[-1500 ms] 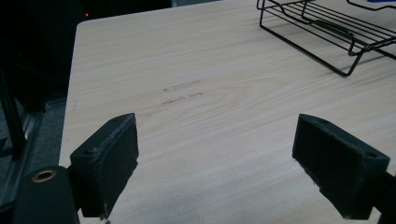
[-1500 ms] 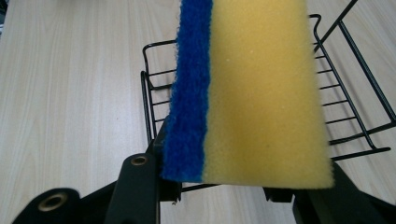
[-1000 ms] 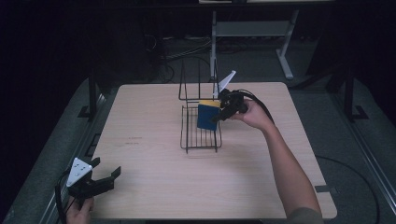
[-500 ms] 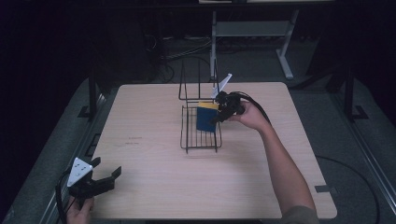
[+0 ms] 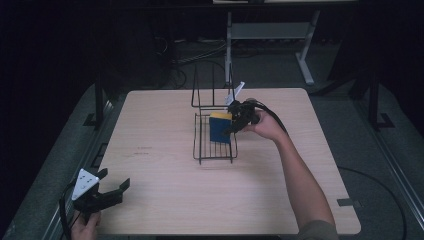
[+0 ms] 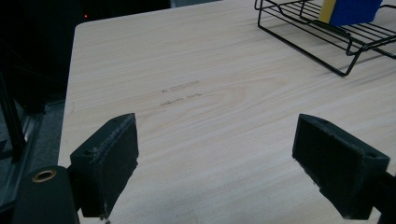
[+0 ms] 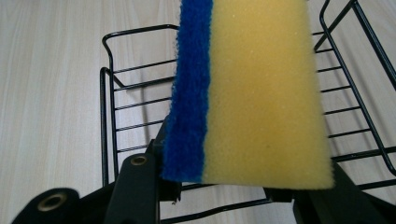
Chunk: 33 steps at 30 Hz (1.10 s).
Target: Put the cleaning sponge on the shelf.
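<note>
Wooden table point(image 5: 165, 150) carries a black wire rack point(image 5: 215, 145) near its far middle. Right gripper point(image 5: 234, 125) is clamped on a yellow sponge with blue scrub layer point(image 7: 252, 88), holding it on edge over the rack's tray, whether it touches the wires can't be told. Left gripper point(image 6: 215, 163) sits idle at the near left corner, jaws spread wide, nothing between. Sponge likely light, soft, squashy; pinch across its flat faces near one end, gently, so foam doesn't buckle or slip.
</note>
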Available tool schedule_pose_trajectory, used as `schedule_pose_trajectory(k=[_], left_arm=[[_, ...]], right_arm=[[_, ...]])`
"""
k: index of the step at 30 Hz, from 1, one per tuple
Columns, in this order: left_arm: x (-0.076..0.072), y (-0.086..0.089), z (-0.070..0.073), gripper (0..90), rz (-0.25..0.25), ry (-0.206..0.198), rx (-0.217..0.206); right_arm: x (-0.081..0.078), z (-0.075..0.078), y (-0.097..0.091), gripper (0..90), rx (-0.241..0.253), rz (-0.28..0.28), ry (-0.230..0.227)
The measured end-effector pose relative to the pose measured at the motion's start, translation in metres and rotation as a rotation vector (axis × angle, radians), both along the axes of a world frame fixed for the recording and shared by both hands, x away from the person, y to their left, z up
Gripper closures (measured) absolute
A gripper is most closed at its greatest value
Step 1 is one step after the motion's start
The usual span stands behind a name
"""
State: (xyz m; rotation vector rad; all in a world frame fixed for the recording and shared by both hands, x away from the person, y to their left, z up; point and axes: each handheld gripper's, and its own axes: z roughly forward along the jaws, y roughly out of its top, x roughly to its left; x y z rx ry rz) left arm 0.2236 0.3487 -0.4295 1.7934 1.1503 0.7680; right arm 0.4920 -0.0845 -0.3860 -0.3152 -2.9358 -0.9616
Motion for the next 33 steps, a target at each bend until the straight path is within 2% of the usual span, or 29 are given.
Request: schedule_pose_trajectory(k=[23,33], left_arm=[[-0.0004,-0.0002,0.0005,13.9,-0.001,-0.001,0.001],[-0.0004,-0.0004,0.0006,13.9,0.001,-0.004,-0.002]], right_arm=[[0.0006,-0.0008,-0.0008,55.8,-0.004,0.002,0.0],[0.0002,-0.0004,-0.0002,47.0,-0.006,-0.008,0.003]])
